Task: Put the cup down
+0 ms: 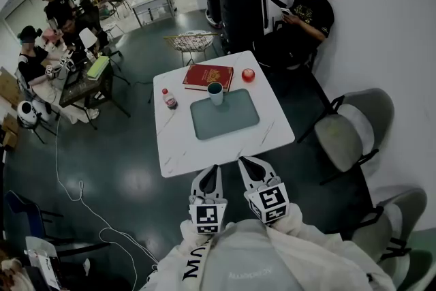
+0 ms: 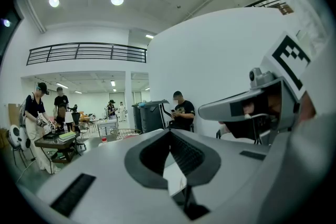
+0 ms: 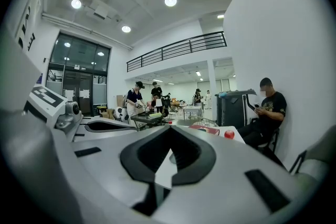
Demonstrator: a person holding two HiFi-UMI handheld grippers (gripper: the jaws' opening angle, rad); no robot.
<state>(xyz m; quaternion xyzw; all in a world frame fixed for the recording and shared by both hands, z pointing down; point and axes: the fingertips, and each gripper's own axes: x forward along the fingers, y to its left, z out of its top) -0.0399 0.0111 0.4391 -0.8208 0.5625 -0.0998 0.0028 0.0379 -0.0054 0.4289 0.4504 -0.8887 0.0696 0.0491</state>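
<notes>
A white cup point(image 1: 215, 93) with a dark rim stands upright at the far edge of a grey tray point(image 1: 228, 120) on the white table point(image 1: 178, 148). Both grippers are held low by my body, short of the table's near edge and well apart from the cup. In the head view my left gripper point(image 1: 208, 172) and right gripper point(image 1: 249, 163) point at the table. In each gripper's own view, the left gripper point(image 2: 170, 134) and the right gripper point(image 3: 170, 131) have their jaws shut, tips together, with nothing between them.
On the table's far side lie a red book point(image 1: 207, 76) and a red apple point(image 1: 248, 75); a small bottle point(image 1: 169, 99) stands at its left. A seated person point(image 1: 310, 13) and black bins point(image 1: 248, 0) are beyond. Grey chairs point(image 1: 351, 129) stand at the right.
</notes>
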